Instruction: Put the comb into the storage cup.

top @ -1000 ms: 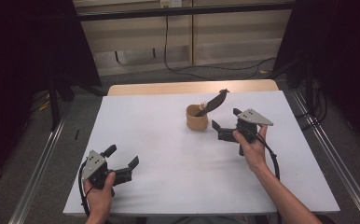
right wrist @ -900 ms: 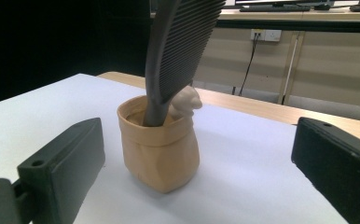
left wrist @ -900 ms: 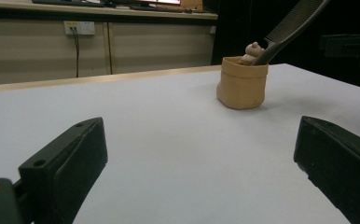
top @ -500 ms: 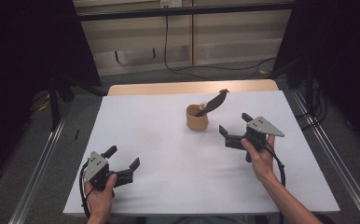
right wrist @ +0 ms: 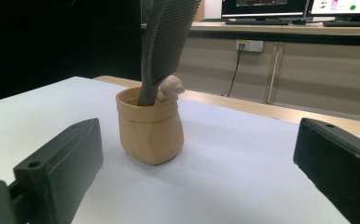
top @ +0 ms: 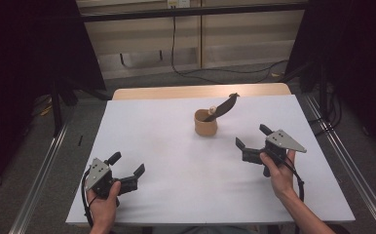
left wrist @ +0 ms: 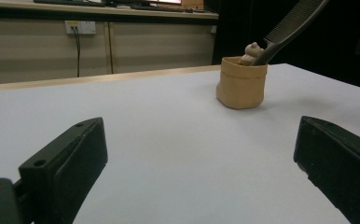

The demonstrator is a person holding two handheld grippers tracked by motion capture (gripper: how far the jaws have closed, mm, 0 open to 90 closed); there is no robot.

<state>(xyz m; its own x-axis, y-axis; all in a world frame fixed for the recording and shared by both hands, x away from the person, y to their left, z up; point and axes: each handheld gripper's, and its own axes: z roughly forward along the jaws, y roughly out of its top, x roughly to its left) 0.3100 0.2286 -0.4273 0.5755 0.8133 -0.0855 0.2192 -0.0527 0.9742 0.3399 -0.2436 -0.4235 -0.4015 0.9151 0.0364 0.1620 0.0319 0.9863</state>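
The dark comb [top: 223, 106] stands handle-down in a small tan pouch-like cup [top: 205, 123], leaning toward the far right, its toothed end projecting well above the rim. A small tan figure [right wrist: 171, 87] sits inside the cup just beside the comb's shaft. The cup rests upright on the white surface [top: 176, 161], toward the far middle.

The right gripper [top: 253, 142] is held near the cup, to its right and nearer the person, apart from it. Its fingers [right wrist: 59, 165] are spread wide and carry nothing; in the right gripper view the cup lies between them but farther off. The left gripper [top: 126, 168] sits low at the near left corner of the surface, well apart from the cup, with its fingers [left wrist: 66, 161] likewise released and empty.

Judgement: the work appears at or near completion. The comb is lodged in the cup and neither gripper touches it. Nothing else lies loose on the surface to be placed. What may remain is only to bring both grippers to rest.
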